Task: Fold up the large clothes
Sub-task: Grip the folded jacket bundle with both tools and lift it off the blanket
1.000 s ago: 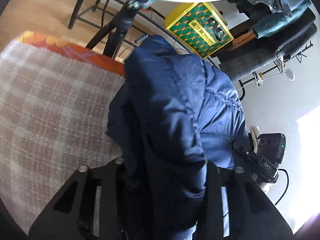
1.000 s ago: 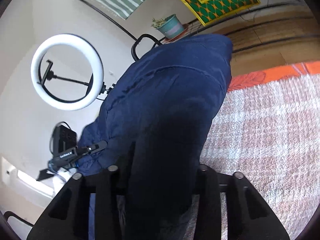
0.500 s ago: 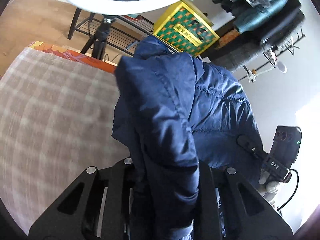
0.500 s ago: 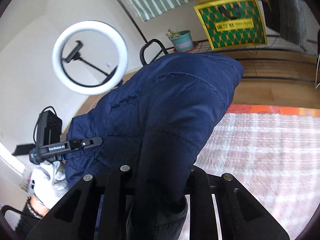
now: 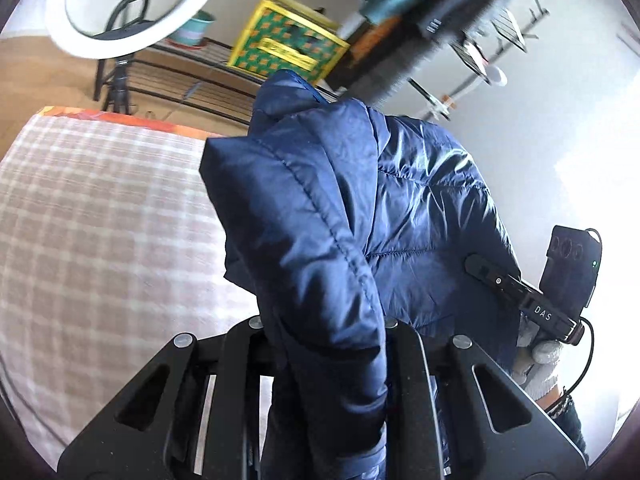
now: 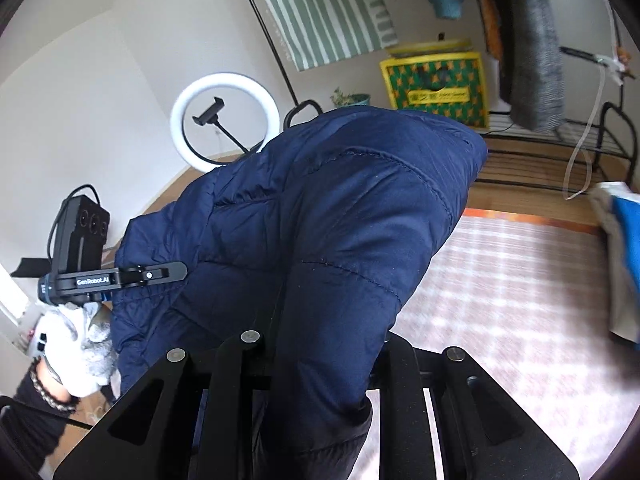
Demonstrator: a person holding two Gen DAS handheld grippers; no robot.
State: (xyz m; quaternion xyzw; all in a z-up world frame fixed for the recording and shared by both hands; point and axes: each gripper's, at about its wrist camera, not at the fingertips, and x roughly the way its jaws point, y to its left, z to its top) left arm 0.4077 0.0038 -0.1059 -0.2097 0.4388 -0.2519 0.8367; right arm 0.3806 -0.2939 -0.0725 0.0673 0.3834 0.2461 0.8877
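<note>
The right wrist view alone takes in a striped green-and-white cloth [image 6: 332, 12] hanging high on the wall, a grey knit garment [image 6: 536, 52] on the rack, and a blue and white item [image 6: 622, 248] at the far right edge of the bed. The left wrist view alone shows the ring light [image 5: 132, 8] close overhead, its stand going down to the wooden floor [image 5: 40, 76], and a blurred row of dark hanging clothes [image 5: 432, 12]. Both views catch the yellow box with a green and orange pattern [image 5: 288, 46].

The navy puffer jacket [image 5: 320, 216] is held up in the air over the checked blanket [image 5: 100, 240], not resting on it. The left gripper [image 5: 324, 344] is closed on a thick fold of the jacket, which fills the space between its fingers and rises straight ahead of the camera. The right gripper [image 6: 316, 352] is likewise clamped on a bunched fold, the fabric bulging upward and to the left from its black fingers [image 6: 396, 368]. Each camera sees the other gripper at the jacket's far side, held by a hand in a pale glove [image 6: 76, 348].

The jacket is smooth, slightly glossy nylon, quilted into padded bands by stitched seams, rounded and puffy where it bends. The blanket is a soft woven check of pink-brown and white, with an orange patterned border [image 5: 132, 120] at its far edge
</note>
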